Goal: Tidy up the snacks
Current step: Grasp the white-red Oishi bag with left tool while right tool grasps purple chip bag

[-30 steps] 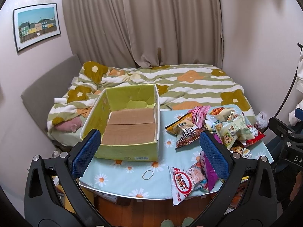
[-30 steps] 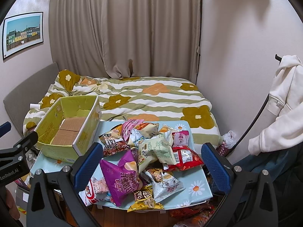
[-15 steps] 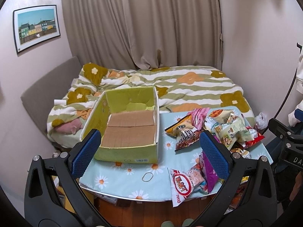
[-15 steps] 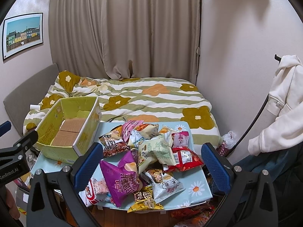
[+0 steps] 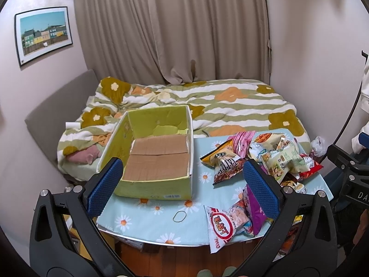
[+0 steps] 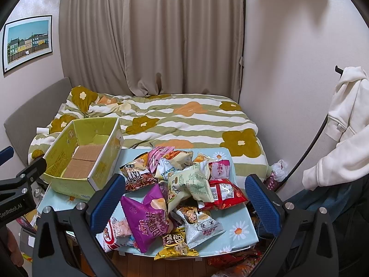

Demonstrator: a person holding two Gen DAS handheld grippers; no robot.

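Observation:
A yellow-green cardboard box [image 5: 159, 182] stands open and holds nothing on the left of a small daisy-print table [image 5: 150, 217]; it also shows in the right wrist view [image 6: 69, 184]. A heap of snack bags [image 6: 184, 184] lies on the table's right half, with a purple bag [image 6: 147, 217] and a red bag [image 6: 226, 194] near the front. In the left wrist view the heap [image 5: 276, 159] lies right of the box, with a white-and-red bag [image 5: 226, 224] at the table's front edge. My left gripper [image 5: 182, 189] is open above the table front. My right gripper [image 6: 184, 200] is open above the heap.
A bed with a striped flower duvet [image 5: 219, 106] lies behind the table. A rubber band [image 5: 180, 215] lies on the table front. A white hoodie [image 6: 346, 115] hangs at the right. More snack bags [image 6: 230, 263] lie on the floor under the table.
Both views have shifted only slightly; the left view has risen a little, so the table sits a bit lower in frame. Nothing on the table has moved.

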